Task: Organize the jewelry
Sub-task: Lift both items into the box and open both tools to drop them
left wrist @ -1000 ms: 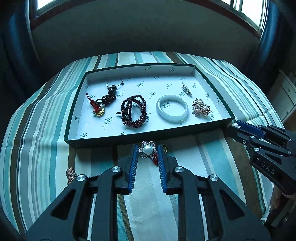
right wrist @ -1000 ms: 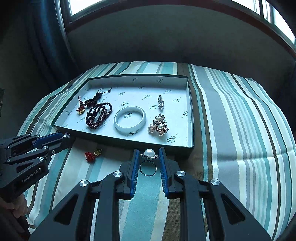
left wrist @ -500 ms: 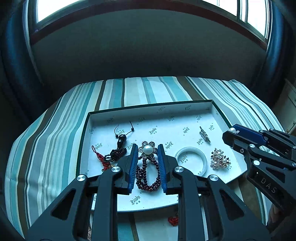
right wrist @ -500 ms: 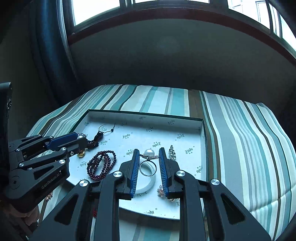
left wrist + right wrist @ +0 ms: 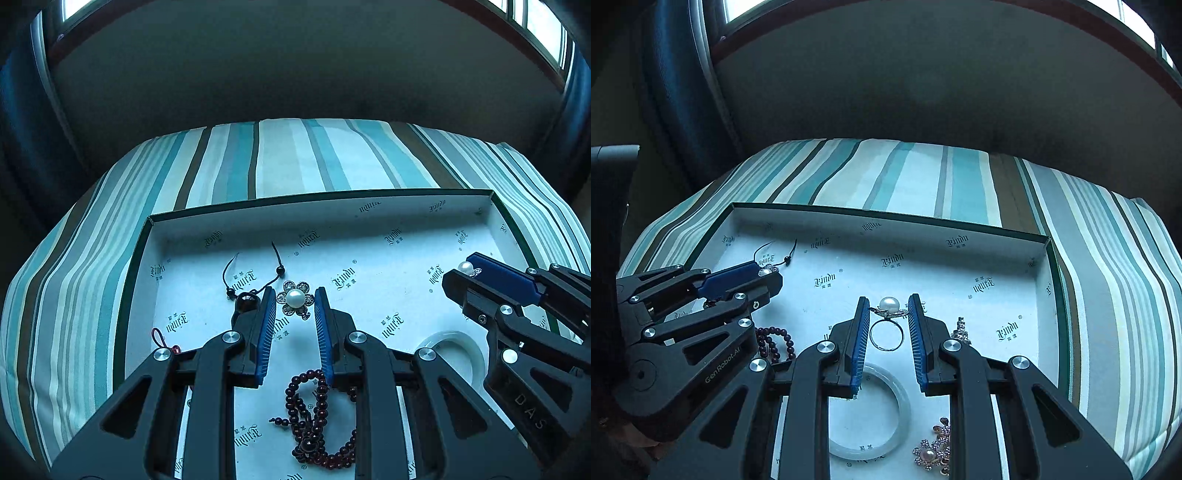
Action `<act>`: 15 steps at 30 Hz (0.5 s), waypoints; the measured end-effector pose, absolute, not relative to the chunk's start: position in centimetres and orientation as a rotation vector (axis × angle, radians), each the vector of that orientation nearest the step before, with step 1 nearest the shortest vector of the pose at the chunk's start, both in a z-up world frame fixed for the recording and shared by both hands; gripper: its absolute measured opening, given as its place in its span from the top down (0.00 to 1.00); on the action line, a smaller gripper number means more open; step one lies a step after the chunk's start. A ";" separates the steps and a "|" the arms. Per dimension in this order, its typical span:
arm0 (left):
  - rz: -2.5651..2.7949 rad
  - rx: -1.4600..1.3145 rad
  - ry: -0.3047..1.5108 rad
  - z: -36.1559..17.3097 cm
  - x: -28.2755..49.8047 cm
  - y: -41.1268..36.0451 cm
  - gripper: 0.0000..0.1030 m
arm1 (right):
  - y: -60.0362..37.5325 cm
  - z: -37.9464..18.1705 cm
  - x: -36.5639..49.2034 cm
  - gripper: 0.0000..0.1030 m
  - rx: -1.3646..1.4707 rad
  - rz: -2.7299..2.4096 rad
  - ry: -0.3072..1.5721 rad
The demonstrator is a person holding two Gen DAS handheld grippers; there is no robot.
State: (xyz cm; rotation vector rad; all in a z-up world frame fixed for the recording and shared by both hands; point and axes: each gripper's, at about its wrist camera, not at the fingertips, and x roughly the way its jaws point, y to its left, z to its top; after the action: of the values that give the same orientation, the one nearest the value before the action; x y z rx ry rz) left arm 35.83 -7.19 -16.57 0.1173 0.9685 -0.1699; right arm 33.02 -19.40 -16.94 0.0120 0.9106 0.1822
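Two black grippers with blue pads hover over a shallow white-lined box with dark green walls (image 5: 140, 258) on a teal-striped cloth (image 5: 295, 158). The left gripper (image 5: 295, 304) clamps a silver flower-shaped pearl brooch (image 5: 295, 298). The right gripper (image 5: 885, 312) pinches a thin silver pearl ring (image 5: 887, 325) above a white jade bangle (image 5: 899, 421).

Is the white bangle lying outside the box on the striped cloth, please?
No, the white bangle lies flat on the printed floor of the box, below the right gripper, which holds the pearl ring.
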 end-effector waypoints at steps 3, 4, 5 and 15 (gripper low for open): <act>-0.166 0.118 0.983 -16.9 36.1 -7.2 0.79 | -19.5 -17.5 33.5 0.79 0.012 0.175 0.926; -0.164 0.117 0.986 -17.0 36.1 -7.2 0.79 | -19.6 -17.6 33.6 0.79 0.013 0.173 0.931; -0.163 0.116 0.990 -17.1 36.2 -7.2 0.79 | -19.6 -17.8 33.8 0.79 0.013 0.171 0.936; -0.161 0.113 1.015 -17.4 36.6 -7.3 0.79 | -19.3 -18.7 34.8 0.79 0.005 0.161 0.964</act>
State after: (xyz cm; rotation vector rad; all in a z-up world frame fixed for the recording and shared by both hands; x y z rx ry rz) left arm 36.56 -7.25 -17.41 0.1129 1.0153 -0.1605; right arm 34.79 -19.27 -18.74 0.0051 0.9640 0.1607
